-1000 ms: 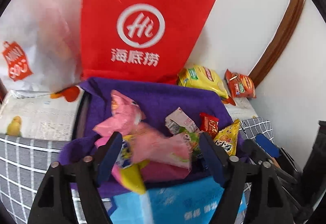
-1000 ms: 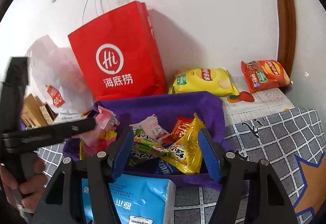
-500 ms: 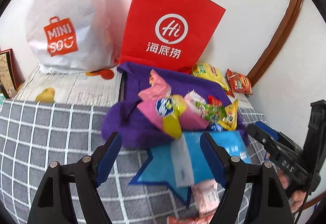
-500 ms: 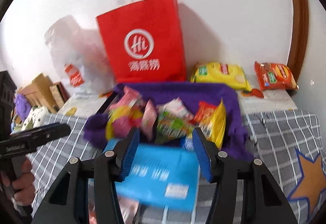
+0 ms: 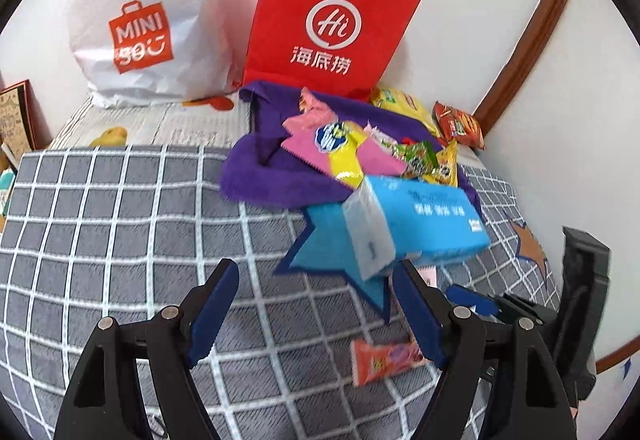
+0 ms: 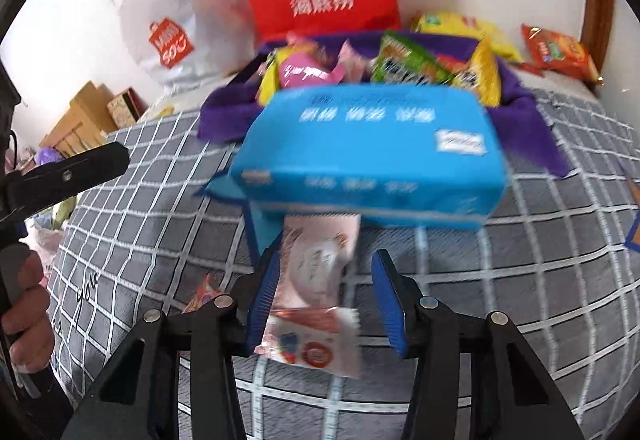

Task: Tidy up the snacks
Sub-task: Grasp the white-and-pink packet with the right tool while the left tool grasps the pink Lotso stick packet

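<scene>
Risk was the right gripper (image 6: 326,296), fingers apart over the pink packets (image 6: 316,280), snagging the blue pack (image 6: 372,156); left gripper (image 5: 316,308) gaped empty.

White bag (image 5: 148,20): "MINISO"; red bag (image 5: 332,16): "Hi 海底捞".

A grey checked cloth cover (image 5: 120,224) looks woven and matt. A purple cloth (image 5: 256,184) on it looks fuzzy, like towelling. A blue tissue pack (image 5: 416,224) has smooth, glossy plastic film. Snack packets (image 5: 348,152) have shiny foil-like wrappers. A red bag (image 5: 332,20) looks like matt paper; a white bag (image 5: 148,12) is thin, crinkled, slightly glossy plastic. Brown trim (image 5: 524,36) looks like polished wood.
</scene>
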The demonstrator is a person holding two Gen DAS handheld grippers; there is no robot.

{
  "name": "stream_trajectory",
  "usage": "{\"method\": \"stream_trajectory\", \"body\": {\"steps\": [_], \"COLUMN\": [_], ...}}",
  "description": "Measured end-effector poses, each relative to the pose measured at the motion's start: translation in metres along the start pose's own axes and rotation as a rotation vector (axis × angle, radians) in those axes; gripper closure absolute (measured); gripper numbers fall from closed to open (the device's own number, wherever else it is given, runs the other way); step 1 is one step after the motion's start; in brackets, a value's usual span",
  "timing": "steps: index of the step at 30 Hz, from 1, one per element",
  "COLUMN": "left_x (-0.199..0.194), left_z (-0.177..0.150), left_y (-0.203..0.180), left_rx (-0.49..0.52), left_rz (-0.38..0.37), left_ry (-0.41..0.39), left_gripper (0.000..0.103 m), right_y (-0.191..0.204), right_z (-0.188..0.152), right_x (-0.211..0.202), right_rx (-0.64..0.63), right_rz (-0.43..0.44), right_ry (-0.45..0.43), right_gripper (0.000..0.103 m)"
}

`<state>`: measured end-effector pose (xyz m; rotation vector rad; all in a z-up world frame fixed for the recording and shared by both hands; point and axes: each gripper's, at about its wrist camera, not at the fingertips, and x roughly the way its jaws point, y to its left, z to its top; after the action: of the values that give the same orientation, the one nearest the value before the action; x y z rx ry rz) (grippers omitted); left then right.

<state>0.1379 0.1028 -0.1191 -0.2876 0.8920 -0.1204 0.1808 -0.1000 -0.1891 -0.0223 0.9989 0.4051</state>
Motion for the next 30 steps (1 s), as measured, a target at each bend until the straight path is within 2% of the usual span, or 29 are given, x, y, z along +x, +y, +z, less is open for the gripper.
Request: {"method": "stream_trajectory", "body": {"steps": [2,5,8,9,10,13,16,19,22,25,30], "left_x": [-0.005,-0.010,-0.010,-0.009,-0.009,-0.010,-0.006,0.001,0.007,0.014,0.028], "left_z": [-0.007,-0.016,-0.020,-0.021,-0.022,-0.027,-0.033,-0.039,-0.049,-0.061,-0.070], "left_y": [0.004,0.011,0.017,0.018,0.019,0.019,0.015,0.008,-0.006,-0.024,-0.045], "left_rx": [-0.003,-0.023,-0.053,-0.060,-0.069,-0.065,-0.046,-0.047,-0.032,-0.020,-0.047], "left_rz": [0.000,-0.014,-0.030,-0.031,-0.033,-0.045,-0.037,-0.052,-0.105,-0.185,-0.264], "left_ry": [-0.001,-0.001,0.006,0.009,0.016,0.020,0.037,0.066,0.108,0.167,0.223], "left_gripper": [0.025,0.025,0.025,0.025,0.025,0.025,0.025,0.025,0.025,0.025,0.027], "right_y": [0.007,0.016,0.027,0.028,0.029,0.029,0.028,0.016,-0.007,-0.029,-0.065], "right_z": [-0.002,-0.004,0.002,0.003,0.004,0.000,-0.006,-0.013,-0.025,-0.035,-0.053], "right_x": [0.008,0.013,0.022,0.023,0.022,0.006,-0.014,-0.033,-0.050,-0.060,-0.064], "right_rx": [-0.030,-0.048,-0.102,-0.107,-0.106,-0.120,-0.130,-0.096,-0.044,-0.017,0.016], "right_rz": [-0.053,-0.046,-0.094,-0.107,-0.132,-0.100,-0.122,-0.138,-0.150,-0.184,-0.234], "right_ry": [0.037,0.059,0.059,0.053,0.037,-0.013,-0.078,-0.129,-0.164,-0.176,-0.172], "right_gripper": [0.054,0.054,0.052,0.055,0.066,0.068,0.068,0.067,0.067,0.067,0.067]}}
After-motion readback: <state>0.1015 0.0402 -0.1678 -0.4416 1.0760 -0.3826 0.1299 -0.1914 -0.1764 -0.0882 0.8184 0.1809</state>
